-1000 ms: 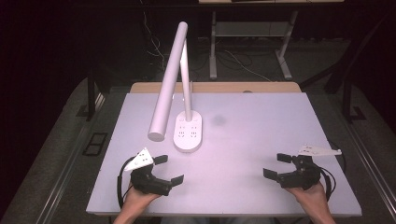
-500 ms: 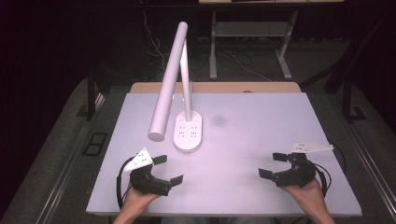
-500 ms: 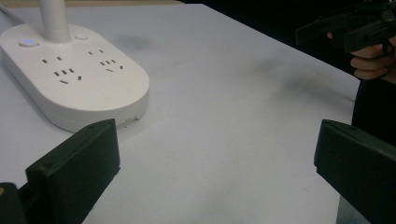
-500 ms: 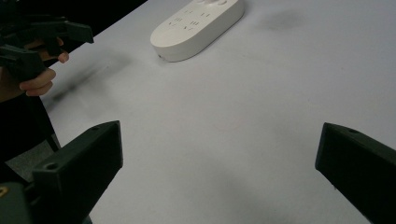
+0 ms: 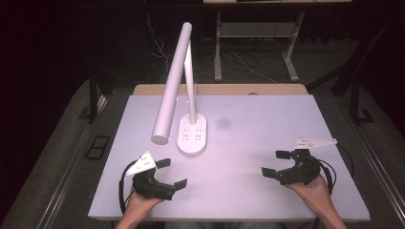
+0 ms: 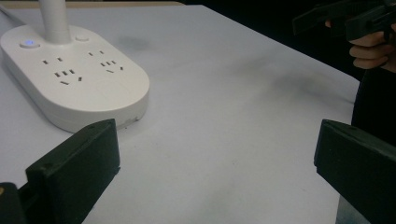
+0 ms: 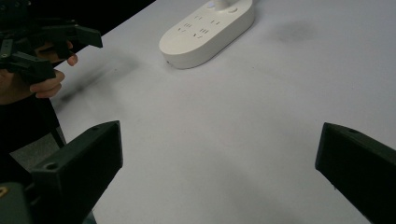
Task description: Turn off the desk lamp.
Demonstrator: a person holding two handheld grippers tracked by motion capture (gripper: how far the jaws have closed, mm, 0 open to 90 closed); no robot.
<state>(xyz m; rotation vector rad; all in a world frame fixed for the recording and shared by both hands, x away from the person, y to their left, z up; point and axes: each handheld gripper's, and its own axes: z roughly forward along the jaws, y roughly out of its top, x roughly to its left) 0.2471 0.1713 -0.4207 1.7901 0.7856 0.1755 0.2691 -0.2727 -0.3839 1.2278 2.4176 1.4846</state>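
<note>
A white desk lamp stands on an oval base (image 5: 193, 136) with sockets on top; its tube head (image 5: 171, 86) leans forward and left over the white table (image 5: 248, 119). In the left gripper view the base (image 6: 74, 84) lies just ahead on the left, with a blue light lit. The right gripper view has the base (image 7: 208, 30) farther off. My left gripper (image 5: 172, 173) rests near the front left edge, open and empty. Near the front right, my right gripper (image 5: 275, 162) is held open, with nothing between its jaws.
A wooden strip (image 5: 219, 89) runs along the table's far edge. Behind it are a dark floor, cables and a metal frame (image 5: 258, 33). A faint grey smudge (image 5: 223, 122) marks the table right of the lamp base.
My right gripper has shifted a little to the left and toward the table's middle. The left gripper and the lamp have stayed put.
</note>
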